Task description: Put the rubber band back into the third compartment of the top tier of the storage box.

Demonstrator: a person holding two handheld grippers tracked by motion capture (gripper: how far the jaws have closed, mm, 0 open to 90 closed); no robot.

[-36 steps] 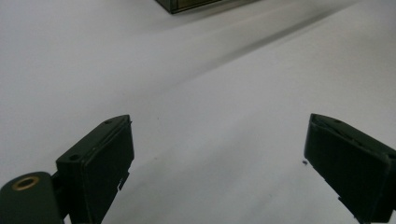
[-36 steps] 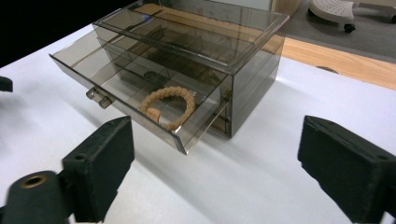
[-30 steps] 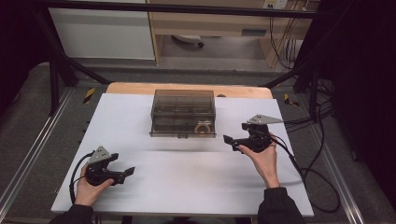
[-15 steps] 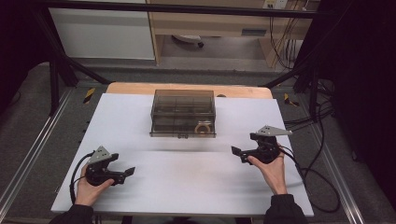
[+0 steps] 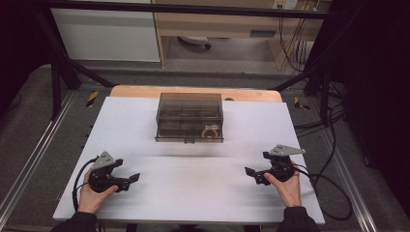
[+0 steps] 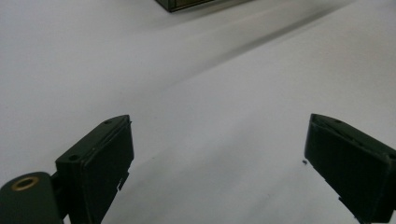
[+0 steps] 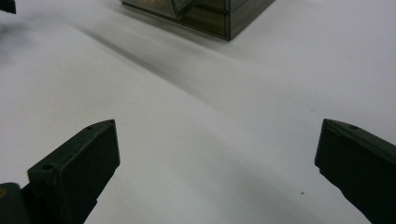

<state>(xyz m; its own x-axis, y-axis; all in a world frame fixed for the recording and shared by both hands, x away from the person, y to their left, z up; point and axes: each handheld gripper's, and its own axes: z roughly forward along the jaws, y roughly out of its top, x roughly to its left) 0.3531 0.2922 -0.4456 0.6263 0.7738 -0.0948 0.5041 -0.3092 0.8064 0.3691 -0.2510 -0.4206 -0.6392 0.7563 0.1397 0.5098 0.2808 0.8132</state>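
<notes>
Smoky compartment box sits mid-table, well apart from both; left gripper and right gripper gape wide, holding nothing.

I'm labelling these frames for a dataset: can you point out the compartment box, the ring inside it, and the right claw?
Compartment box [image 5: 189, 108]: high view, on its smoky clear lid, back half.
Ring [image 5: 210, 133]: high view, on the coppery ring in the front right compartment.
Right claw [image 5: 252, 175]: high view, midway between its fingertips.
</notes>
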